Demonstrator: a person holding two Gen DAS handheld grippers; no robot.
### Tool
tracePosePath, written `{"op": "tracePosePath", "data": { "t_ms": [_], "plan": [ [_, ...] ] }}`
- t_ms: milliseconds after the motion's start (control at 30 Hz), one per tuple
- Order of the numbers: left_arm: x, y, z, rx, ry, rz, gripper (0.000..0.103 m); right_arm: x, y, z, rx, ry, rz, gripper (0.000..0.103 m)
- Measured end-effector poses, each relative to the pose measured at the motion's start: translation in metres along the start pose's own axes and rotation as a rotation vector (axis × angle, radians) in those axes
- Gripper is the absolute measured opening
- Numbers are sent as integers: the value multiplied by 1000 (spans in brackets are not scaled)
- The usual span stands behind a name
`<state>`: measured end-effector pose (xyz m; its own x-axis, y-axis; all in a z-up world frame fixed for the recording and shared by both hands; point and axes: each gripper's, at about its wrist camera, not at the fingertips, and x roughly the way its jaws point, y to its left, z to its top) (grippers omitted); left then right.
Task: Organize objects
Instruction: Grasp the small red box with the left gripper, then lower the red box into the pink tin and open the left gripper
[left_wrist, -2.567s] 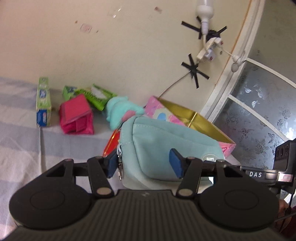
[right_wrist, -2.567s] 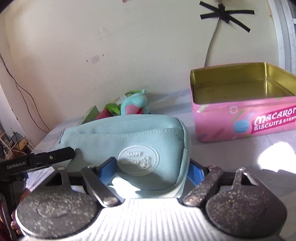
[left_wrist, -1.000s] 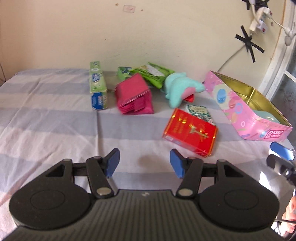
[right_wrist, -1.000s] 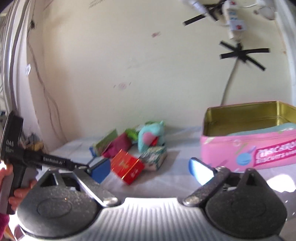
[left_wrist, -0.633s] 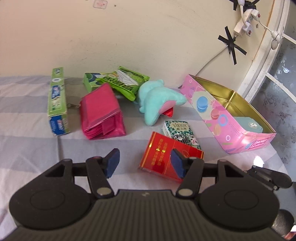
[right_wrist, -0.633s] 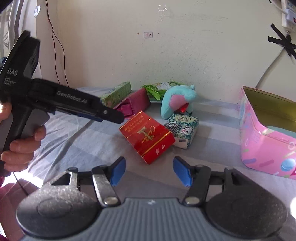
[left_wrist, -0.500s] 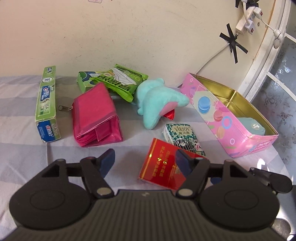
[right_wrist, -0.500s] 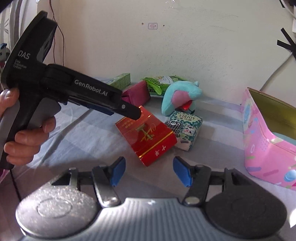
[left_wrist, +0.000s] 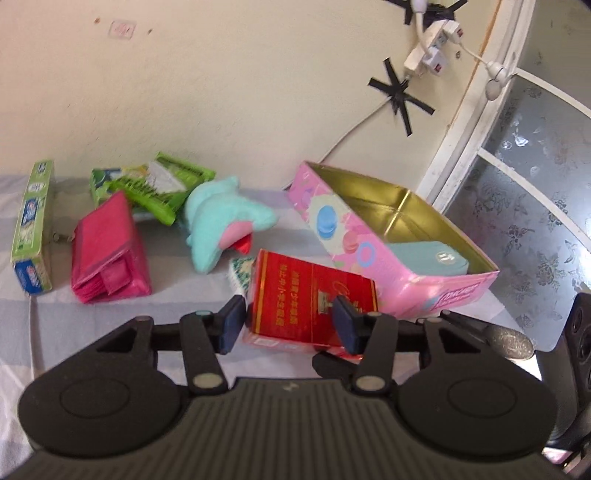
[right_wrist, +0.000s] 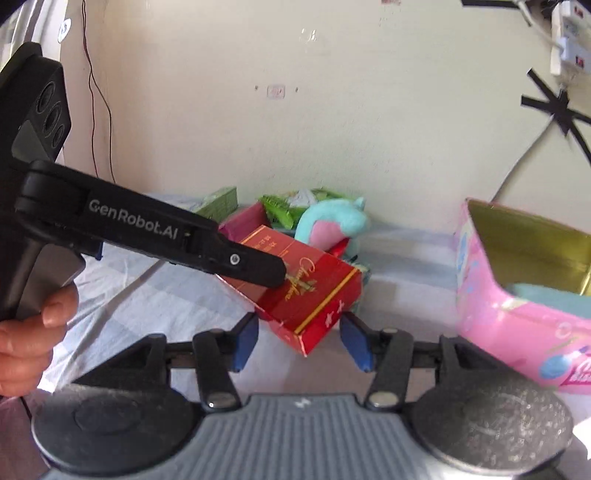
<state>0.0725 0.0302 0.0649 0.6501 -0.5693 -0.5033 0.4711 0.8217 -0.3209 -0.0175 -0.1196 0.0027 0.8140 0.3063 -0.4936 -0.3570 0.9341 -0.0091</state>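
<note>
The red box (left_wrist: 314, 299) sits tilted and lifted in the lower middle of both views, with only one corner reaching between the pads of the right gripper (right_wrist: 301, 341), so it could twist or drop short of the pink tin (left_wrist: 406, 236) at right. The left gripper (left_wrist: 288, 323) has just been closing and clamps the box's sides; the right gripper's jaws have narrowed too, but I cannot tell whether they press. Both point slightly downward toward the striped tabletop (left_wrist: 92, 321); a hand (right_wrist: 26, 332) grips the left handle.
</note>
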Motion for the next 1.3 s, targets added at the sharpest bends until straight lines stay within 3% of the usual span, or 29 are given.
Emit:
{"op": "tracePosePath", "data": {
  "t_ms": [167, 267, 533, 700, 767, 900, 1100, 1300],
  "plan": [
    [20, -58, 37, 103, -60, -62, 54, -46, -41, 22, 4, -126, -97, 50],
    [52, -87, 49, 143, -52, -92, 54, -58, -77, 28, 28, -143, -155, 51],
    [145, -133, 62, 188, 40, -82, 55, -23, -181, 30, 125, -28, -214, 51],
    [178, -128, 70, 151, 69, -25, 56, 9, -203, 30, 176, 29, -198, 53],
    [186, -128, 70, 161, 80, 14, 57, 20, -206, 28, 191, 41, -191, 59],
    [173, -125, 67, 158, 58, 31, 57, 24, -203, 25, 219, 11, -202, 59],
    [112, -114, 53, 153, -19, -6, 57, -15, -179, 16, 287, -94, -206, 59],
    [43, -63, 12, 125, -38, 24, 59, -50, -131, 8, 288, -187, -158, 59]
  ]
}}
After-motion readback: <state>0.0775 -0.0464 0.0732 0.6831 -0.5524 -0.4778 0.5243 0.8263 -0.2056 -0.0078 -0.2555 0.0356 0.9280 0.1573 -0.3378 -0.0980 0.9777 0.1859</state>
